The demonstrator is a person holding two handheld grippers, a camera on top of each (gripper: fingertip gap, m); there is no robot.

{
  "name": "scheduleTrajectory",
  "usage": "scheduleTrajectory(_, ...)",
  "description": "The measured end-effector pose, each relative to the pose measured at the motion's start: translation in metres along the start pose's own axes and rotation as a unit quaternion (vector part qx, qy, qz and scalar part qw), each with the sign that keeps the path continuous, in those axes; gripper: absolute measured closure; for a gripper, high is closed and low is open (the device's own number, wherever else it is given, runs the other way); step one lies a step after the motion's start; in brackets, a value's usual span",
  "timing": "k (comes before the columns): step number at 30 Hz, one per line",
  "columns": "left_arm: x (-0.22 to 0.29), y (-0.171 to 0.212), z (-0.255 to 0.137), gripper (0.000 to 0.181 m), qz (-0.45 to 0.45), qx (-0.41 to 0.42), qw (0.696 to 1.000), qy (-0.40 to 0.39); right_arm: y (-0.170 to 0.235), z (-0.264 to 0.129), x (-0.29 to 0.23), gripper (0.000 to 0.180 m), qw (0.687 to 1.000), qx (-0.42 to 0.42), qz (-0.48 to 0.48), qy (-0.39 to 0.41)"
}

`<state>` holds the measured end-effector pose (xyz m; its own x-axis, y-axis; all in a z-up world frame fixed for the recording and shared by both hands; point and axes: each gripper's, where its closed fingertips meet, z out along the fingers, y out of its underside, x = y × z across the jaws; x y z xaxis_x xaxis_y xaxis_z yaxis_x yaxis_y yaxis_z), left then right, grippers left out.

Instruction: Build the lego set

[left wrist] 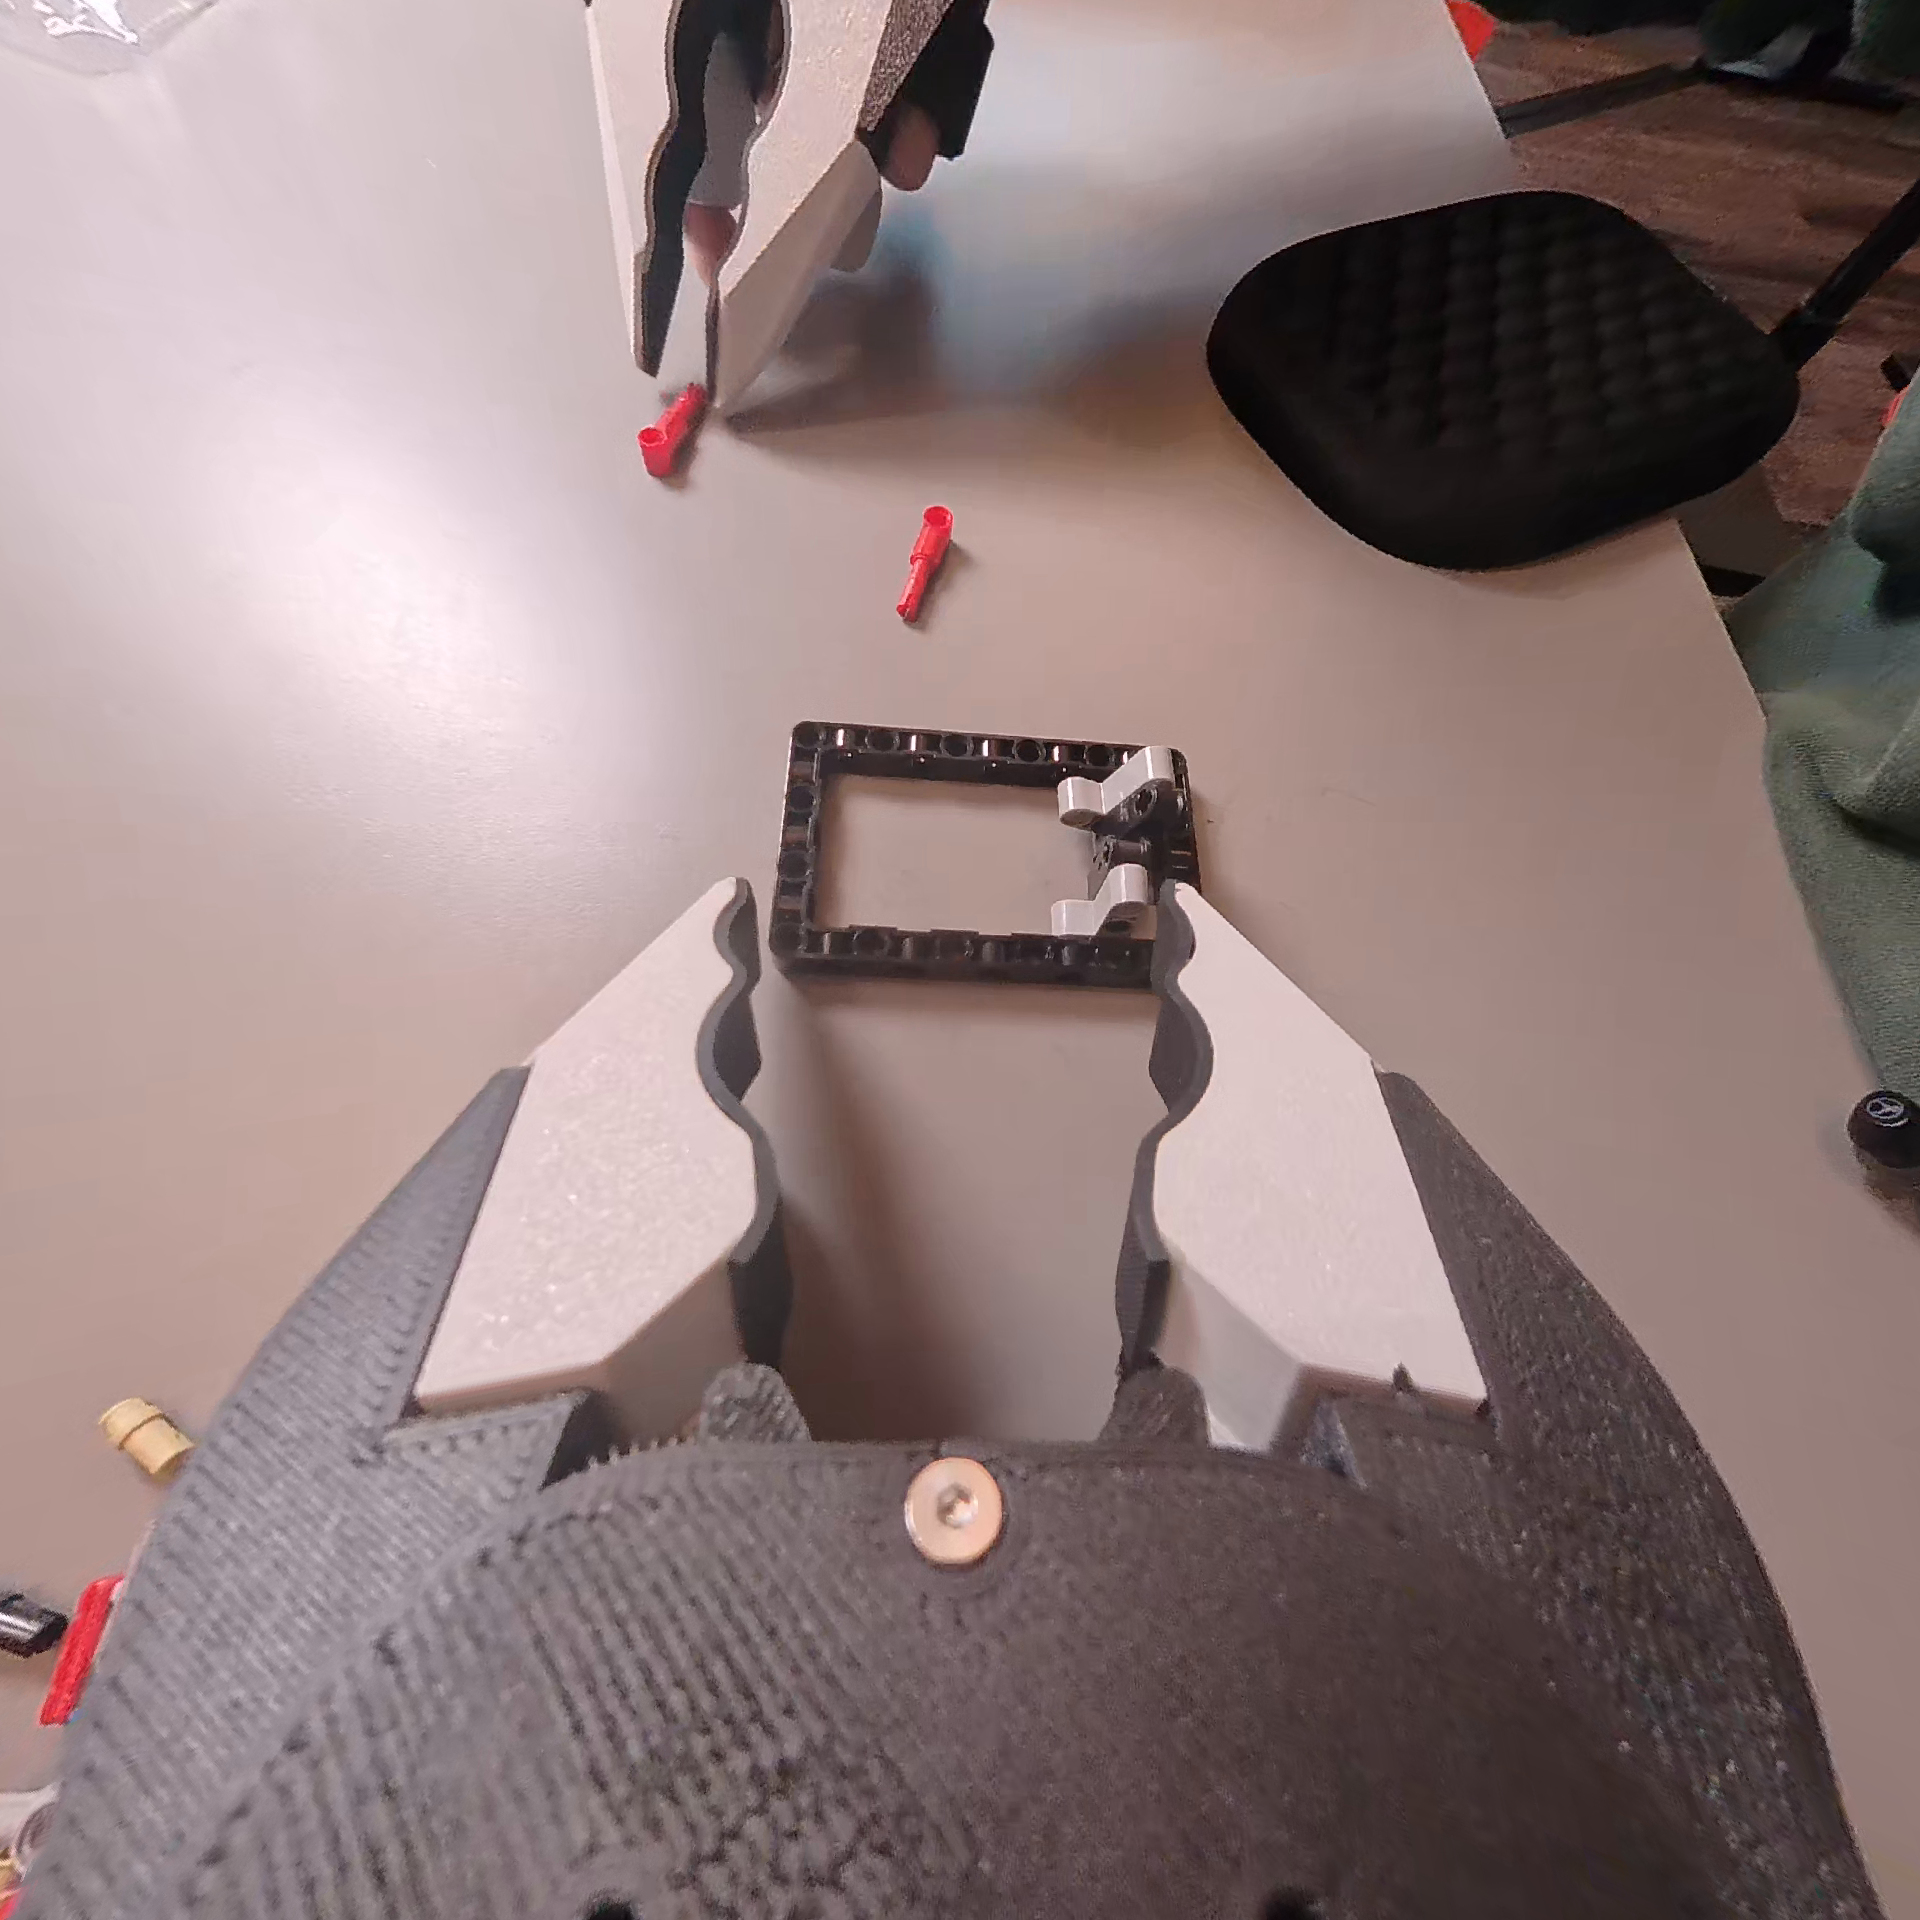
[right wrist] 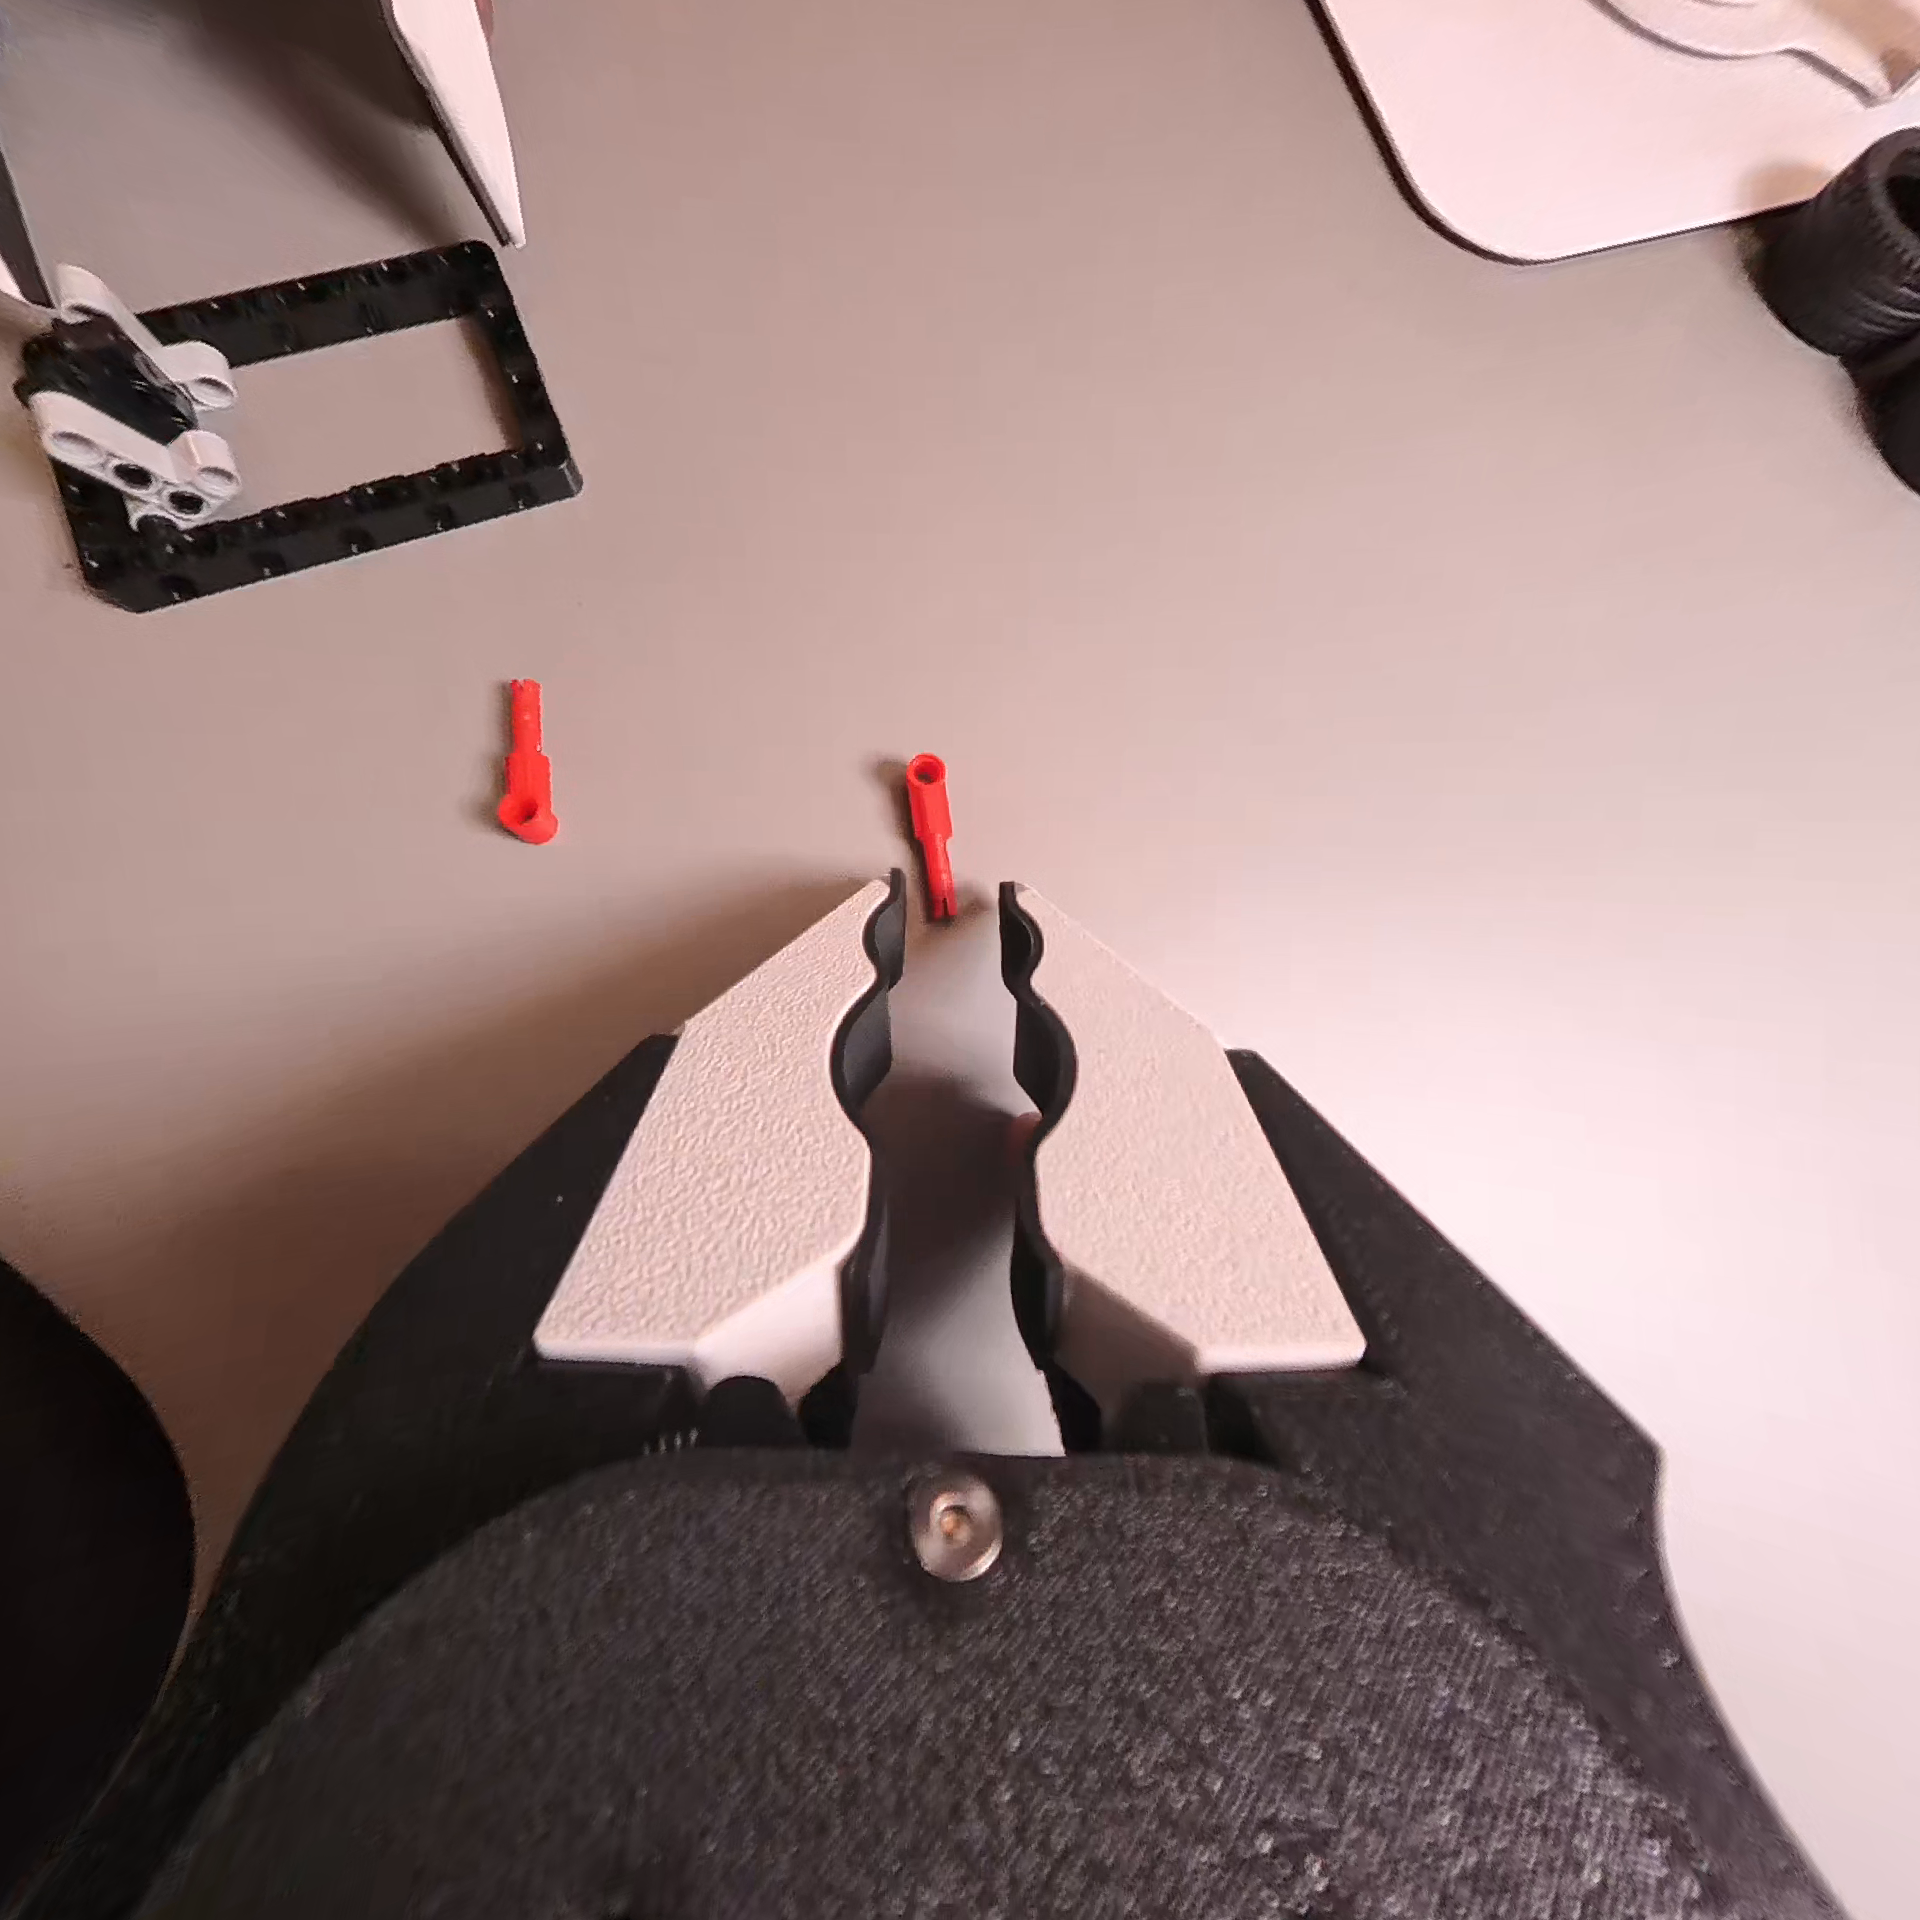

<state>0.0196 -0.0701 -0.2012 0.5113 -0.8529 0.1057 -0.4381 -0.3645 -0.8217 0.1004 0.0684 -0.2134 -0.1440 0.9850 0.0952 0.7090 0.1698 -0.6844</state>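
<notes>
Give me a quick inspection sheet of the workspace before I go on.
Surface: grey table, matte.
Job's things: black frame lying flat, grey connectors at one end; two red pins, one at the right gripper tips, the other loose.
Clutter: tan peg, black tyres, white sheet.
Grippers: left gripper open, at the frame; right narrowly open, pin not gripped.
Cables: nothing seen.
Surroundings: black chair seat, green cloth.

A black rectangular frame (left wrist: 987,857) lies flat, light grey angled connectors (left wrist: 1117,800) pinned to one short end. Two red pins (right wrist: 527,764) (right wrist: 932,831) lie loose near the frame, apart.
</notes>
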Motion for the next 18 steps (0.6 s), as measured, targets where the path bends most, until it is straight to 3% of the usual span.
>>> scheduleTrajectory(3,0.0,0.0,0.0,0.105,-0.008,0.002,1.0,0.004,-0.002,0.003,-0.002,0.177,1.0,-0.013,-0.018,-0.003)
scheduleTrajectory(6,-0.001,-0.001,-0.001,0.106,-0.011,0.007,1.0,0.006,-0.005,0.005,-0.006,0.178,0.998,-0.021,-0.051,0.011)
scheduleTrajectory(11,-0.001,-0.001,-0.001,0.104,-0.013,0.003,1.0,0.008,-0.006,0.005,-0.015,0.178,0.997,-0.046,-0.055,0.037)
scheduleTrajectory(14,0.0,0.0,0.0,0.101,-0.011,0.002,1.0,0.007,-0.004,0.003,-0.019,0.167,0.998,-0.055,-0.02,0.039)
scheduleTrajectory(18,0.001,0.0,0.0,0.094,-0.003,-0.001,1.0,0.004,-0.016,-0.009,-0.033,0.167,1.0,-0.023,-0.015,0.015)
